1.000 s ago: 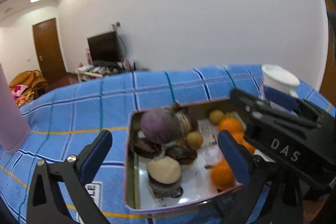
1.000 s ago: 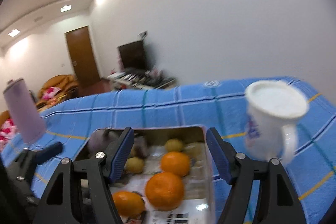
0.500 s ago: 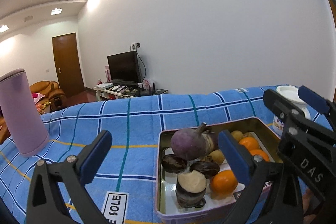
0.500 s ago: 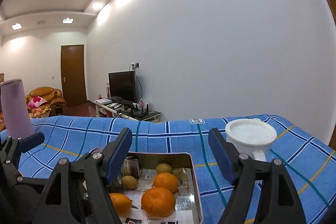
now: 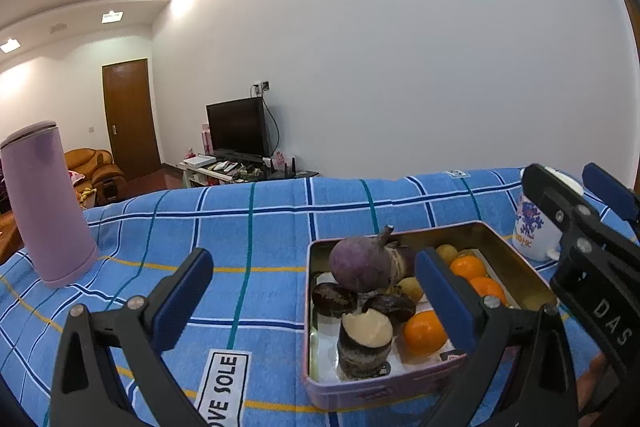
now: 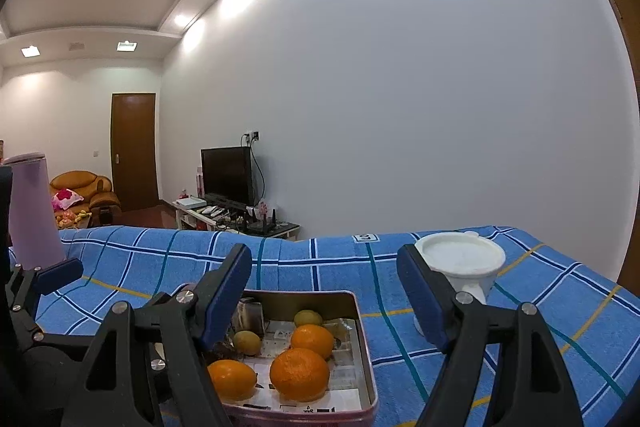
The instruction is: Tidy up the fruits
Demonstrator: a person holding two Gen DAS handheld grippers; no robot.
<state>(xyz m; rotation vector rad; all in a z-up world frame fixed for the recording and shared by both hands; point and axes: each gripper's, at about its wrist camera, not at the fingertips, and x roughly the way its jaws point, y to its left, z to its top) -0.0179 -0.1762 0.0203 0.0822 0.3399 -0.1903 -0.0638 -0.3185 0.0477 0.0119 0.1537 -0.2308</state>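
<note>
A pink metal tin (image 5: 516, 259) (image 6: 362, 323) sits on the blue checked cloth and holds the fruits. In it are a big purple round fruit (image 5: 360, 265), dark passion fruits (image 5: 334, 301), a cut dark fruit with a white face (image 5: 366, 335), oranges (image 5: 426, 333) (image 6: 299, 373) and small yellow-green fruits (image 6: 308, 318). My left gripper (image 5: 314, 297) is open and empty, above the tin's left edge. My right gripper (image 6: 324, 301) is open and empty, over the tin's far end.
A white lidded mug (image 6: 460, 263) (image 5: 532, 227) stands right of the tin. A tall lilac flask (image 5: 44, 203) (image 6: 30, 211) stands far left. The blue checked cloth (image 5: 248, 227) covers the table. A TV and a sofa are in the background.
Both grippers have tilted up and pulled back, so the views look more level across the table. The tin and fruits have not moved. Both grippers stay open.
</note>
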